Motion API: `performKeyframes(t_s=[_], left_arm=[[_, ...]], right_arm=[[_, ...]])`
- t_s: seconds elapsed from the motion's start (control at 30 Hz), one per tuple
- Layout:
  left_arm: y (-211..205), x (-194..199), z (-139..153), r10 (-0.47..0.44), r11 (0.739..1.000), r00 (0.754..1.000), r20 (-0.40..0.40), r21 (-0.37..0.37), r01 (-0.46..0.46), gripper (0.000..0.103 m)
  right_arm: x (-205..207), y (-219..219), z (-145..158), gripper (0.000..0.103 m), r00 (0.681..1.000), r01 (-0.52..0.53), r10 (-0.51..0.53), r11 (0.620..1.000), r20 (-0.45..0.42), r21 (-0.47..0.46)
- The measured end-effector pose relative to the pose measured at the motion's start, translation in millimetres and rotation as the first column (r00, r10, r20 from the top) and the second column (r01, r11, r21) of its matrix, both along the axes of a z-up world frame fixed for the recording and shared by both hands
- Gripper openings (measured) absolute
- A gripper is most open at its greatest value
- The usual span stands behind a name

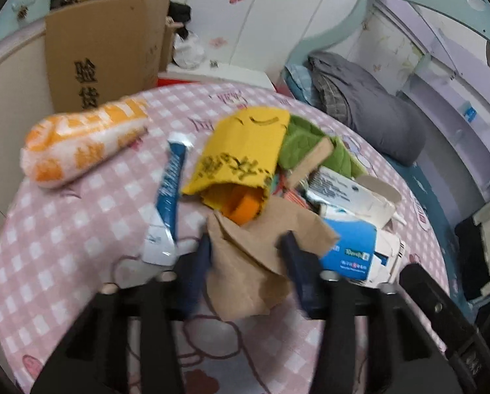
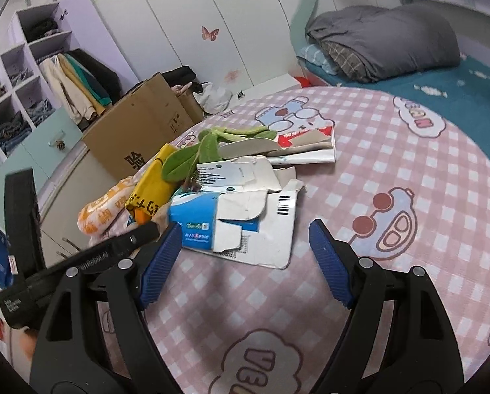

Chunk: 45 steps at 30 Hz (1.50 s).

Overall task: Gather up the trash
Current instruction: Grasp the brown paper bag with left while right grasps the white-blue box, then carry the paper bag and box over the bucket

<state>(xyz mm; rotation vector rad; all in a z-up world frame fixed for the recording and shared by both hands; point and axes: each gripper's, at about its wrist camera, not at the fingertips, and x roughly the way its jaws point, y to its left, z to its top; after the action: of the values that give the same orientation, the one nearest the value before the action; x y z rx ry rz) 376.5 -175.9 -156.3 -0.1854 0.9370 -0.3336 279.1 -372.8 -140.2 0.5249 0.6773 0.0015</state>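
Observation:
A pile of trash lies on the pink checked blanket (image 1: pixel 64 229). My left gripper (image 1: pixel 246 244) straddles a crumpled brown paper (image 1: pixel 251 262); its jaws stand apart on either side of it. Beyond it are a yellow paper bag (image 1: pixel 241 151), a blue wrapper (image 1: pixel 171 184), an orange-and-white packet (image 1: pixel 80 141) and a blue-and-white carton (image 1: pixel 353 249). My right gripper (image 2: pixel 246 229) is open and empty, just in front of the torn blue-and-white carton (image 2: pixel 235 223). A green cloth (image 2: pixel 208 147) lies on the pile.
A cardboard box (image 2: pixel 139 131) stands at the bed's far edge by white wardrobe doors (image 2: pixel 212 16). A grey folded quilt (image 2: pixel 382 39) lies on the teal bedding. The left gripper's body (image 2: pixel 80 262) shows at the left of the right wrist view.

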Motion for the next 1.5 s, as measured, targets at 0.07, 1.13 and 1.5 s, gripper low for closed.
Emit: performKeyframes(t_s=[0.07, 1.13, 1.5], left_arm=[[2, -1, 0, -0.002, 1.000, 1.000, 0.002, -0.024, 0.002, 0.023], [55, -46, 34, 0.065, 0.989, 0.993, 0.096, -0.141, -0.051, 0.005], [110, -97, 70, 0.121, 0.971, 0.977, 0.177, -0.226, -0.079, 0.005]], right_arm=[[3, -7, -4, 0.078, 1.000, -0.005, 0.005, 0.999, 0.000, 0.051], [-7, -1, 14, 0.004, 0.969, -0.177, 0.106, 0.929, 0.224, 0.326], [-43, 59, 65, 0.004, 0.926, -0.280, 0.203, 0.934, 0.318, 0.219]])
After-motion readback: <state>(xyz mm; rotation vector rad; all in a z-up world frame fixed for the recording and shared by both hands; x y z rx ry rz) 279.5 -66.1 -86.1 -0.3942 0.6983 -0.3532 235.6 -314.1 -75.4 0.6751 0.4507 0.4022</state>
